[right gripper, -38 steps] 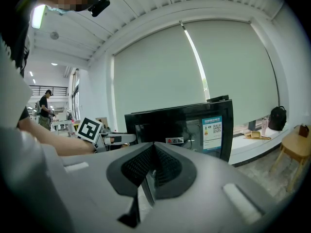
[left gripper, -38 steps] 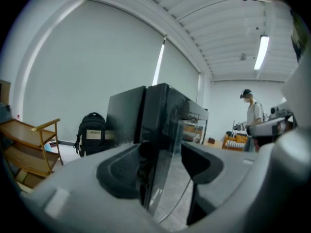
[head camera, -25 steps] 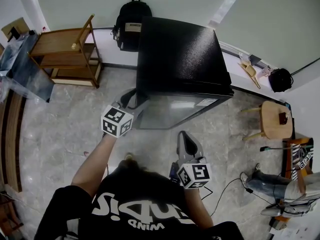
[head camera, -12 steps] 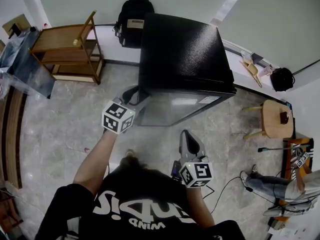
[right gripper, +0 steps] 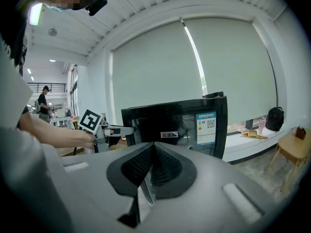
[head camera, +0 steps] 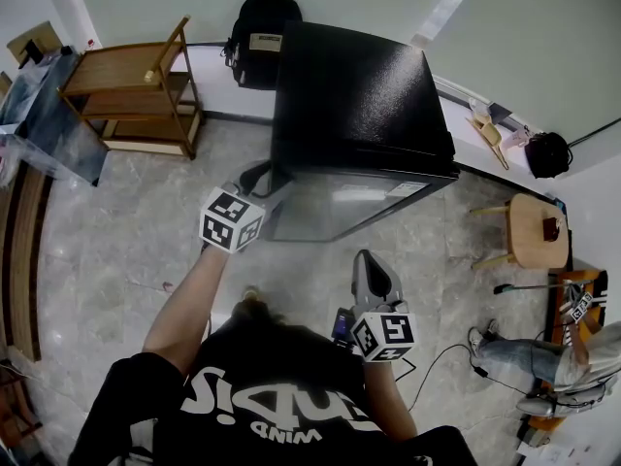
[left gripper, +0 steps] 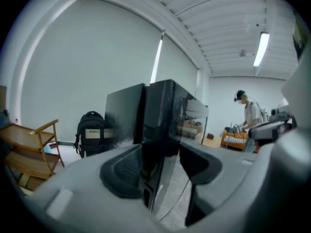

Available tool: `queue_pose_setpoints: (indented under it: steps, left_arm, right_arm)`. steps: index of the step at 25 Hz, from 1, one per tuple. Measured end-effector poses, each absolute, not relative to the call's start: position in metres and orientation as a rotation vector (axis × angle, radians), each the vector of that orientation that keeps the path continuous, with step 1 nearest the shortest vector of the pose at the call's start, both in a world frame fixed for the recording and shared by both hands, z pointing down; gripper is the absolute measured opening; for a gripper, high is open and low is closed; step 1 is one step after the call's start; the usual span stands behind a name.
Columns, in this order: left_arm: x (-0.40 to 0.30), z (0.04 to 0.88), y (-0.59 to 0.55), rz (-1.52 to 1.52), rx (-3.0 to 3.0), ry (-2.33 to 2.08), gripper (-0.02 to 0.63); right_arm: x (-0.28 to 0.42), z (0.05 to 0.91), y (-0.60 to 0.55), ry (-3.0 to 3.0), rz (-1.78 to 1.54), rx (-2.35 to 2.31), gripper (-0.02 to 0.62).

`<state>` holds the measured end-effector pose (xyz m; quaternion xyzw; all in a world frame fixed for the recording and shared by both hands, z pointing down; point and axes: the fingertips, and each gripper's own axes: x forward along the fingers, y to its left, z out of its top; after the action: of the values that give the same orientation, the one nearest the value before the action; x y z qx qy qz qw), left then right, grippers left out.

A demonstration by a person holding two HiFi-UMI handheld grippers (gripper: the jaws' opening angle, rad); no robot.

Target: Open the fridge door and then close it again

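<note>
The left gripper (head camera: 273, 184) had just been closing its jaws and clamped the left edge of the fridge (head camera: 354, 95) door (head camera: 340, 207). The door looked shut, so pulling it open seemed next. The right gripper (head camera: 368, 260), pinched shut and empty, hung before the fridge in the door's likely swing; a stool (head camera: 536, 231) stood right of the fridge.

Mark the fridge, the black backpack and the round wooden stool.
fridge (head camera: 359, 95), head view, on its glossy black top.
black backpack (head camera: 262, 22), head view, on its front panel.
round wooden stool (head camera: 529, 223), head view, on its bare seat.
</note>
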<state>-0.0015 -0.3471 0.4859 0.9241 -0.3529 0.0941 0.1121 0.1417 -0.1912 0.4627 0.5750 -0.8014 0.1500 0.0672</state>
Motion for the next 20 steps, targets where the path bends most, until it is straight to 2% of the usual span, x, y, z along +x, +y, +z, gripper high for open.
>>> queue_pose_setpoints:
  steps: [20]
  left_arm:
    - [0.004, 0.487, -0.257, 0.283, 2.688, -1.057, 0.218]
  right_arm:
    - [0.155, 0.455, -0.14, -2.423, 0.42, 1.78, -0.002]
